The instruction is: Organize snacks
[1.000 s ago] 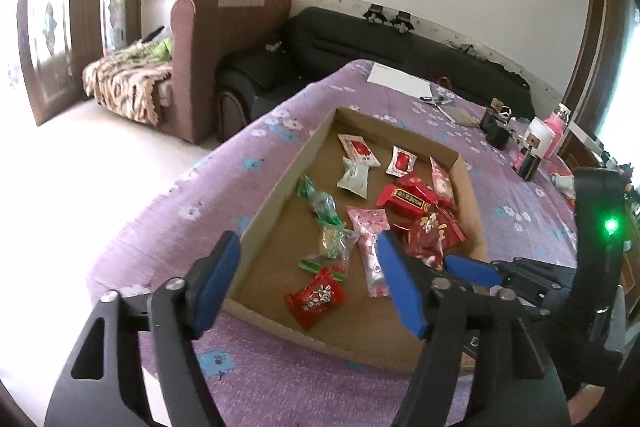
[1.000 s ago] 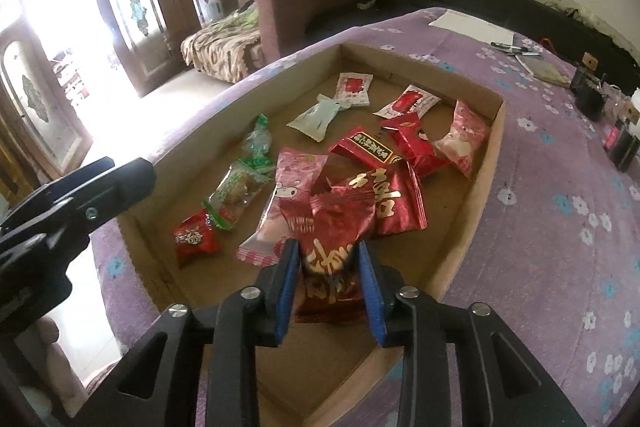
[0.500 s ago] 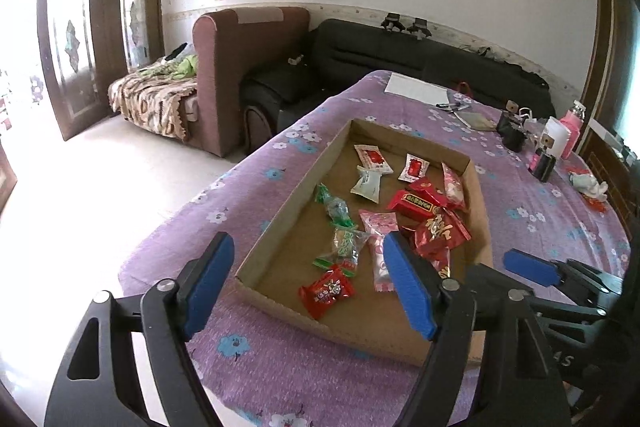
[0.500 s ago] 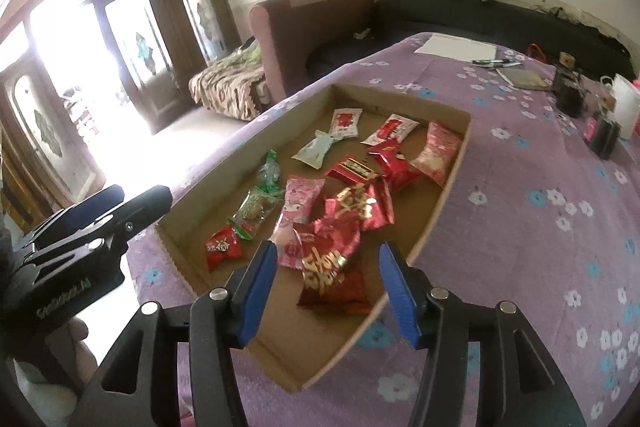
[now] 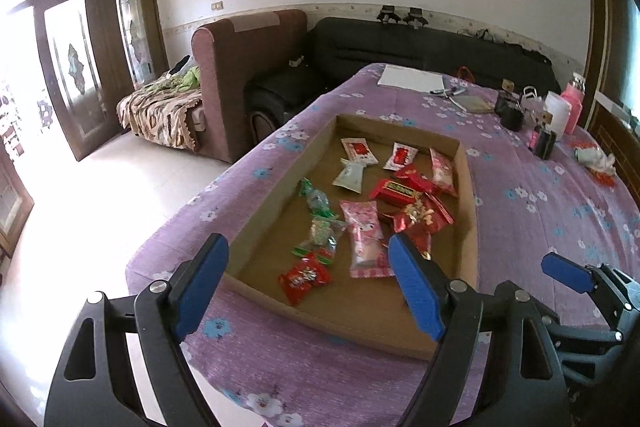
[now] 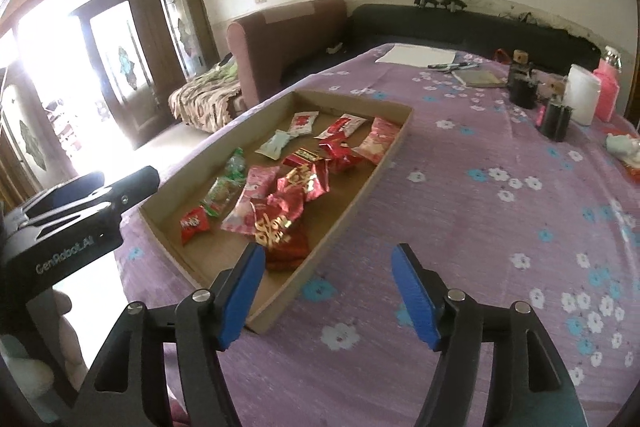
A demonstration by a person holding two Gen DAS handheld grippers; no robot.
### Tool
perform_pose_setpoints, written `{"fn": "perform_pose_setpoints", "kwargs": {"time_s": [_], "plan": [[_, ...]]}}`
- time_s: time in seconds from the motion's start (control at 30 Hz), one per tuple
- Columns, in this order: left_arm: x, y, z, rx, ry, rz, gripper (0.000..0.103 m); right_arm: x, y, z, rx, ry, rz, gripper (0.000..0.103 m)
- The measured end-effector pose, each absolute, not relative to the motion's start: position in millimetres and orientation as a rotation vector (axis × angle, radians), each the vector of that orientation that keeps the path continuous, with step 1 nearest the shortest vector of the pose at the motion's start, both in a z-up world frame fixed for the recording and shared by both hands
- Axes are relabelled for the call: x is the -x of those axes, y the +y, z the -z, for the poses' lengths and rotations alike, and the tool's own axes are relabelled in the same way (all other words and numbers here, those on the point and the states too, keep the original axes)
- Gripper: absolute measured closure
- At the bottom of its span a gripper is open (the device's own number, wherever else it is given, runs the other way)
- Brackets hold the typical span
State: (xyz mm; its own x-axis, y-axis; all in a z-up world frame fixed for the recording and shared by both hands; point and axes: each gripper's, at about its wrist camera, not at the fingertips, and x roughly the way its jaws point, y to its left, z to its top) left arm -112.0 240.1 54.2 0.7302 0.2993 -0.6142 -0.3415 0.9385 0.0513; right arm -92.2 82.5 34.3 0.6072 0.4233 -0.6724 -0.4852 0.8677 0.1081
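On the purple flower-print tablecloth (image 5: 532, 227) sits a shallow brown cardboard tray (image 5: 276, 195) holding the wrapped snacks. Left side of the tray: two green-and-clear candy packets (image 5: 320, 223) and, nearest the front edge, a small red sachet (image 5: 306, 277). Centre: a pink pillow pack (image 5: 364, 235), with a pale mint sachet (image 5: 350, 177) and two white-and-red sachets (image 5: 360, 151) toward the far wall. Right side: red foil packets with gold print (image 6: 280, 223) — heaped, overlapping one another.

Left gripper (image 5: 308, 283), black with blue pads: jaws wide, nothing between them, held above the tray's near edge. Right gripper (image 6: 326, 293): jaws have just been opening and stand apart, empty — it hangs over the tray's near right corner and the cloth, clear of the foil packets.

Far right of the table: a white cylinder and pink bottle (image 6: 606, 87).
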Motion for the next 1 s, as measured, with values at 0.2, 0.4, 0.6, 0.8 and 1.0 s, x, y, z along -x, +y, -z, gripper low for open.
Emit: {"fn": "perform_pose_setpoints", "kwargs": {"time_s": [0.2,0.4,0.6,0.8,1.0], "plan": [[107,222,-50,0.031,0.694,-0.342,0.020,107,78,-35,0.147,0.709,-0.514,0.031],[105,213,-47,0.022,0.717,-0.335,0.020,115,73,-37,0.169,0.681,-0.510,0.027],[106,209,-47,0.021,0.724,-0.325,0.020,116,68,-37,0.159,0.687,-0.505,0.026],[108,205,-48,0.020,0.719,-0.314,0.020,117,65,-36,0.153,0.690,-0.497,0.026],[110,205,-48,0.024,0.714,-0.313,0.020,119,64,-36,0.151,0.693,-0.493,0.026]]}}
